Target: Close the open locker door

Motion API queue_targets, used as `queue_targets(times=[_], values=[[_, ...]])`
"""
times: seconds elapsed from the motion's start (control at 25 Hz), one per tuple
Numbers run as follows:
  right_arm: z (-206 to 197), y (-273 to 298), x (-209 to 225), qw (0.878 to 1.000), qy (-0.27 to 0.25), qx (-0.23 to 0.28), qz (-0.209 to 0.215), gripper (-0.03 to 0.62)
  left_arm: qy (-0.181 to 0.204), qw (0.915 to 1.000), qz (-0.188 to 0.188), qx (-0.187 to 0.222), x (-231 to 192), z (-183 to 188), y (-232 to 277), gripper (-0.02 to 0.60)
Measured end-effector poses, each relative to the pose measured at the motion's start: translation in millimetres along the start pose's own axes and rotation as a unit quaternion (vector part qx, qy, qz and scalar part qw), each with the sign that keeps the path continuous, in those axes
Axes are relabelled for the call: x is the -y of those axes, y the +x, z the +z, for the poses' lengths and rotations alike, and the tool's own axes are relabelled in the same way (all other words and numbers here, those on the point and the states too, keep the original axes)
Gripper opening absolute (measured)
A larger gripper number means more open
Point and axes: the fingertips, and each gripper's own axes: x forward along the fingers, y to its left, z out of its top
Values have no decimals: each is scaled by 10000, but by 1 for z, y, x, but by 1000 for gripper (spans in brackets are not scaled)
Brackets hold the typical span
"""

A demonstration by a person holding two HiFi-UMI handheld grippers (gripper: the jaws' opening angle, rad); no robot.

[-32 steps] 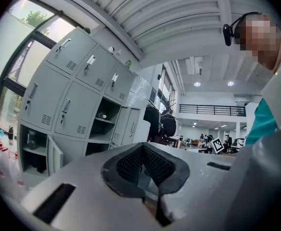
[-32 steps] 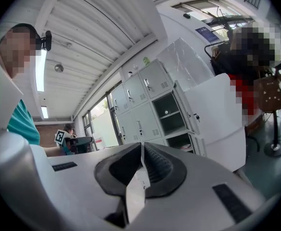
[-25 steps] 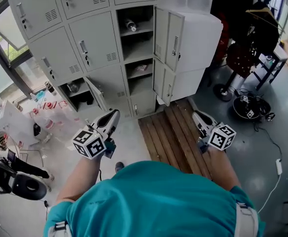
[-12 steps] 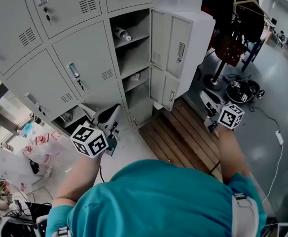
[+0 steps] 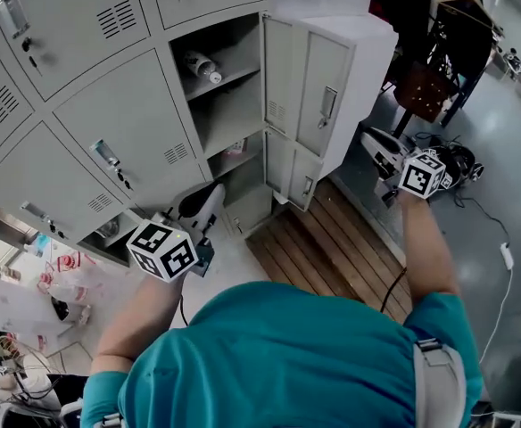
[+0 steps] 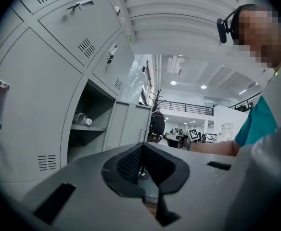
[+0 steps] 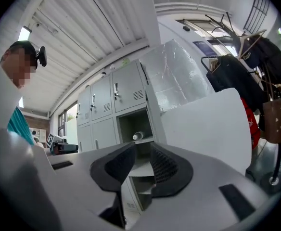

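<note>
Right gripper (image 5: 373, 143) jaws just opening (empty); door (image 5: 318, 83) open.

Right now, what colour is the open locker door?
The open locker door is pale grey; the head view shows it best.

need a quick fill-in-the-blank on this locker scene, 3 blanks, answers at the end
1. The upper open compartment has a ___ lying on its shelf.
2. In the head view, the open door hangs at that compartment's ___ side.
3. The floor in front of the open lockers is covered with ___ planks.

Missing words: bottle; right; wooden.
</note>
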Motion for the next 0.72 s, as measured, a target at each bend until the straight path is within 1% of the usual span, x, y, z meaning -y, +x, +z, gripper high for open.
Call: queue_targets(times=[0.08,0.16,0.28,0.4,0.48,0.72], values=[[7,16,28,9998,10,-24,183,81,38,10000,42,15,-3,5,27,5],[9,32,49,9989,-1,-83,459,87,81,9999,76,24,-5,8,51,5],[8,54,67,9943,-48,-206,1048,104,82,9999,80,15,-6,7,80,5],[5,71,70,9842,-139,-358,1731,127,96,9999,32,-15,-4,6,99,5],[4,78,69,9769,-183,-432,2085,138,108,9999,68,-61,-6,3,107,5],[-2,91,60,9569,-176,-619,2832,149,58,9997,196,-162,-23,-1,117,5]])
